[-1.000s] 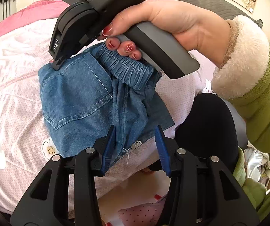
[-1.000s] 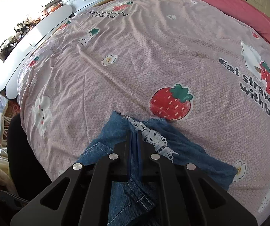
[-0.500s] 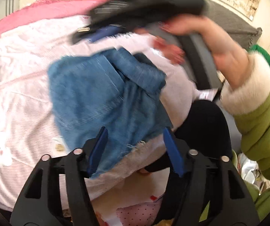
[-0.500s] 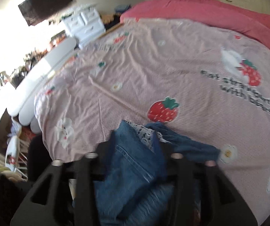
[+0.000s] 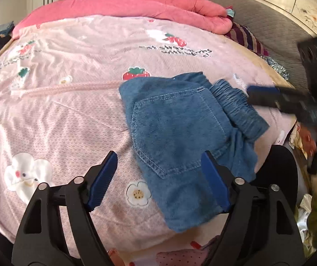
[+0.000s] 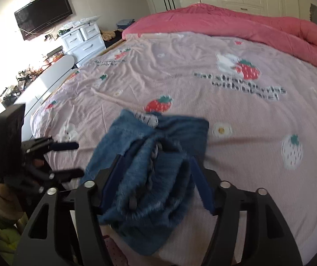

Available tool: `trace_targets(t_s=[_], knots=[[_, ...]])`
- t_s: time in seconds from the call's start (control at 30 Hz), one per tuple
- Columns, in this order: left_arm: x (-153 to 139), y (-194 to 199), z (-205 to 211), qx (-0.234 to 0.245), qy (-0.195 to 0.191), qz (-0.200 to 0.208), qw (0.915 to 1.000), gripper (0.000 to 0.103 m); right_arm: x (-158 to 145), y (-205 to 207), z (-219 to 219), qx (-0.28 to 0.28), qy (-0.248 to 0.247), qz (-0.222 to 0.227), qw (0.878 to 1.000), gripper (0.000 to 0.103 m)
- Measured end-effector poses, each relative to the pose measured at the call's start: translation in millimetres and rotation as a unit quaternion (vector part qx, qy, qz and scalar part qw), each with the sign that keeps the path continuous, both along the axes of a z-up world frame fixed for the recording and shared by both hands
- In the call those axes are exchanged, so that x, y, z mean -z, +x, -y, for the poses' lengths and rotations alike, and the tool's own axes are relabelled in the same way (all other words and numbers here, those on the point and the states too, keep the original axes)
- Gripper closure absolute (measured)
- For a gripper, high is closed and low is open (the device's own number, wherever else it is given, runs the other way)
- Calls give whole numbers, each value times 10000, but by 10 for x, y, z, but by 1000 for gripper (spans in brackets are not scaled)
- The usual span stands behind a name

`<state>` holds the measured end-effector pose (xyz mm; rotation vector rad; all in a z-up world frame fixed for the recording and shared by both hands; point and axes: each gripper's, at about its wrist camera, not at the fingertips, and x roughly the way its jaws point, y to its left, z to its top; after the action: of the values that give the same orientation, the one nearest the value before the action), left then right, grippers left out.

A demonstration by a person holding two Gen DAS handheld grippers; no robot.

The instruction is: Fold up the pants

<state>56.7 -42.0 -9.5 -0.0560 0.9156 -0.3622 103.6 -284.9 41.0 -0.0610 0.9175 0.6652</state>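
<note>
- We found the bed (image 5: 54,119) spread ahead of both tongs.
- The folded pants (image 5: 176,133) lay near its edge, under the tips.
- Left gripper (image 5: 159,177) and right gripper (image 6: 156,177), jaws just opening, stood spread, gripping nothing.
- We advised withdrawing clear without snagging denim.

Both grippers' jaws just opening, unclamped

Bright window glare, perhaps motion-blurred; fisheye-warped edges.
</note>
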Motion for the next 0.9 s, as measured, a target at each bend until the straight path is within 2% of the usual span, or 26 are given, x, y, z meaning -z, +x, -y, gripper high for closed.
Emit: trace_targets(t_s=[0.07, 0.23, 0.53, 0.63, 0.9], knots=[[60, 83, 26, -50, 64, -51, 10000, 29, 92, -50, 33, 105, -55, -57, 9999, 24], [155, 191, 24, -99, -78, -227, 9997, 29, 322, -30, 164, 404, 75, -400, 9984, 23], [206, 187, 32, -120, 25, -228, 9997, 28, 559, -20, 134, 464, -96, -507, 9976, 20], [190, 175, 43, -91, 34, -199, 9998, 28, 507, -40, 111, 422, -143, -431, 9981, 20], [157, 185, 43, -59, 8, -180, 9998, 23, 191, 5, 153, 341, 334, -282, 9985, 18]])
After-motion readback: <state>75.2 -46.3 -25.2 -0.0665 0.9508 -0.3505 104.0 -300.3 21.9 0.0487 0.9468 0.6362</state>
